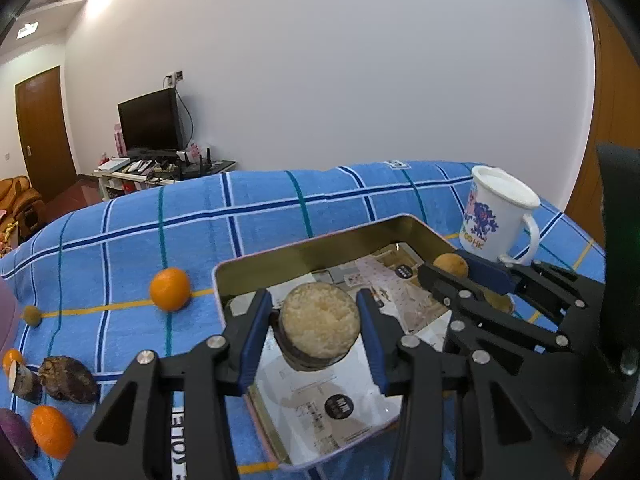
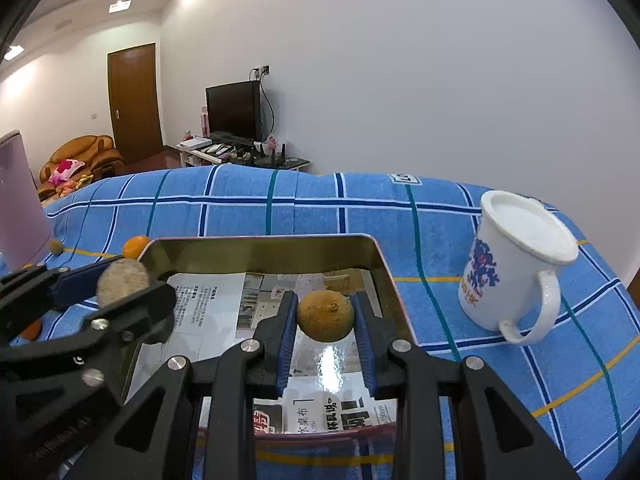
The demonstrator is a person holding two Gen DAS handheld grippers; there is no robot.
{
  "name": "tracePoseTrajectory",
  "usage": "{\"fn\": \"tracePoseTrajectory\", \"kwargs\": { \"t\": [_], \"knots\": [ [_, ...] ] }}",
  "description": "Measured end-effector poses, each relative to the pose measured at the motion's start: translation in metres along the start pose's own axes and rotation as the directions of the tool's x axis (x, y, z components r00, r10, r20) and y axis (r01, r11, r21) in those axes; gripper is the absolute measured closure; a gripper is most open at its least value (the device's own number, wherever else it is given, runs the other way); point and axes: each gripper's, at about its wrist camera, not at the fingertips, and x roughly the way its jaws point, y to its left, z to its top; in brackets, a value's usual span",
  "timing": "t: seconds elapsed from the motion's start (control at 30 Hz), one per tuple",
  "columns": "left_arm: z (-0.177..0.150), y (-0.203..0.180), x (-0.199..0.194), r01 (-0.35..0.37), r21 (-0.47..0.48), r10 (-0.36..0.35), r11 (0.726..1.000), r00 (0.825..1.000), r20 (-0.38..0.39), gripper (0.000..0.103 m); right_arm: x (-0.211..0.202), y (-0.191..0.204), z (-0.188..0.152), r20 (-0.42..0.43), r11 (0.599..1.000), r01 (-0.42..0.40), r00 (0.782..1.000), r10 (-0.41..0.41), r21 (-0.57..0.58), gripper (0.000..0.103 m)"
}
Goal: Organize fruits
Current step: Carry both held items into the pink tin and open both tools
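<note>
While over tin [image 2: 376, 256]: 2 loaded grippers.

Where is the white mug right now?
The white mug stands upright on the blue checked cloth, right of the open tin, beyond the right gripper.

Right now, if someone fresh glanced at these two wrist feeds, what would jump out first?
Both grippers carry something over the open metal tin on the blue checked cloth: the left gripper clamps a pale cut round piece, the right gripper a small brownish fruit. A white printed mug stands right of the tin, and oranges lie loose on the cloth to its left.
</note>
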Motion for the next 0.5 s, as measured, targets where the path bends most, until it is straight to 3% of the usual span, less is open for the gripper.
{"fn": "tracePoseTrajectory", "kwargs": {
  "t": [0.5],
  "knots": [
    [-0.008, 0.005, 0.019, -0.043, 0.001, 0.043, 0.999, 0.998, -0.047, 0.058, 0.012, 0.001, -0.004, -0.062, 0.999, -0.033, 0.997, 0.034, 0.018, 0.073]
  ]
}}
